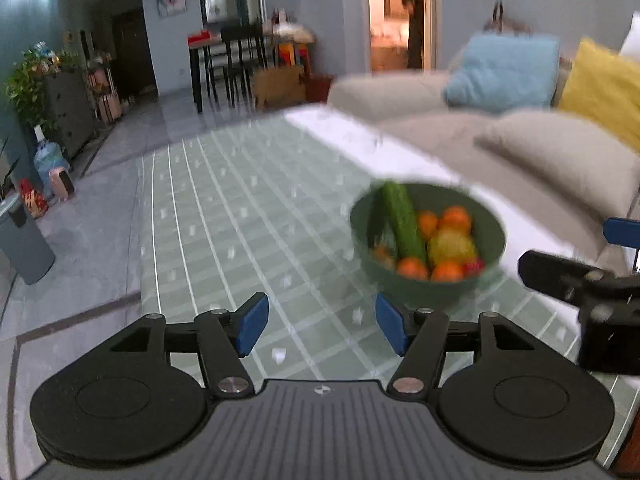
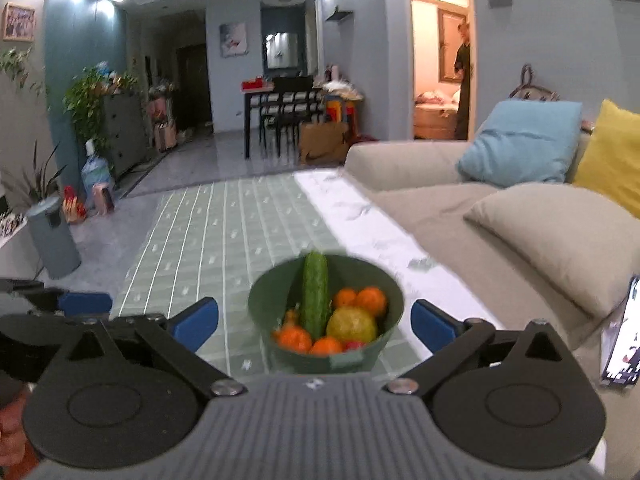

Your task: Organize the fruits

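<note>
A green bowl [image 1: 486,236] [image 2: 376,280] stands on the table's green checked cloth [image 1: 248,240] [image 2: 208,232]. In it lie a cucumber [image 1: 402,220] [image 2: 315,292], several oranges [image 1: 456,219] [image 2: 371,301], a yellow-green fruit [image 1: 452,246] [image 2: 352,324] and a small red fruit [image 1: 474,266] [image 2: 354,345]. My left gripper [image 1: 322,322] is open over the bare cloth, just left of and nearer than the bowl. My right gripper [image 2: 314,326] is open wide, its blue pads [image 2: 196,322] standing either side of the bowl without touching it. Each gripper shows at the edge of the other's view.
A beige sofa [image 2: 460,208] with blue [image 2: 520,146], yellow and beige cushions runs along the table's right side. A phone [image 2: 620,340] leans at the far right. A grey bin [image 2: 52,236], a water bottle and plants stand on the left. A person stands in the far doorway [image 2: 464,84].
</note>
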Action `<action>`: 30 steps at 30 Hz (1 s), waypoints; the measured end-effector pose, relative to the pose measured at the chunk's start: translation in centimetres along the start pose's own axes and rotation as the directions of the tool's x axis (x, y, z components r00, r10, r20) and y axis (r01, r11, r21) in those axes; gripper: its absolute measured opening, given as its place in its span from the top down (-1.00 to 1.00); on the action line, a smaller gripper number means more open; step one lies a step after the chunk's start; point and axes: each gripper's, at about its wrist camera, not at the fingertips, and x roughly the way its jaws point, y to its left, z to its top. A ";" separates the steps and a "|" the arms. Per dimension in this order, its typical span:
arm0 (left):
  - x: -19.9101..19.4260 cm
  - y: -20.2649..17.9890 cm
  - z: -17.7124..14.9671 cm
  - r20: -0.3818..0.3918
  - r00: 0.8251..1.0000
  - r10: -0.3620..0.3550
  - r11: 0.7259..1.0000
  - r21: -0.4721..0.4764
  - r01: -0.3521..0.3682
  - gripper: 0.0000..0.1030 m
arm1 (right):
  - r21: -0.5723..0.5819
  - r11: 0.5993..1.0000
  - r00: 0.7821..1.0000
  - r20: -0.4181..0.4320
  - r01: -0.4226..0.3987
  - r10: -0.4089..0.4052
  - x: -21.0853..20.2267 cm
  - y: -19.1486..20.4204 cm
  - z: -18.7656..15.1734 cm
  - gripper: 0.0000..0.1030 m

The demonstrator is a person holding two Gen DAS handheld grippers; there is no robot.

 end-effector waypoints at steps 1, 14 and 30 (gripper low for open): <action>0.6 -0.1 -0.2 -0.038 0.999 -0.001 1.000 0.011 0.002 -0.41 | -0.011 1.000 0.999 -0.039 0.004 -0.005 0.7 0.2 -0.6 -0.91; 5.2 -0.5 -3.1 -0.211 0.977 0.026 0.999 0.029 -0.020 -0.41 | 0.010 1.000 0.975 -0.221 0.000 0.002 6.1 -0.3 -4.0 -0.91; 5.3 -0.4 -2.8 -0.207 0.978 0.020 1.000 0.003 -0.020 -0.42 | 0.020 1.000 0.977 -0.215 0.004 0.000 6.0 -0.6 -4.1 -0.91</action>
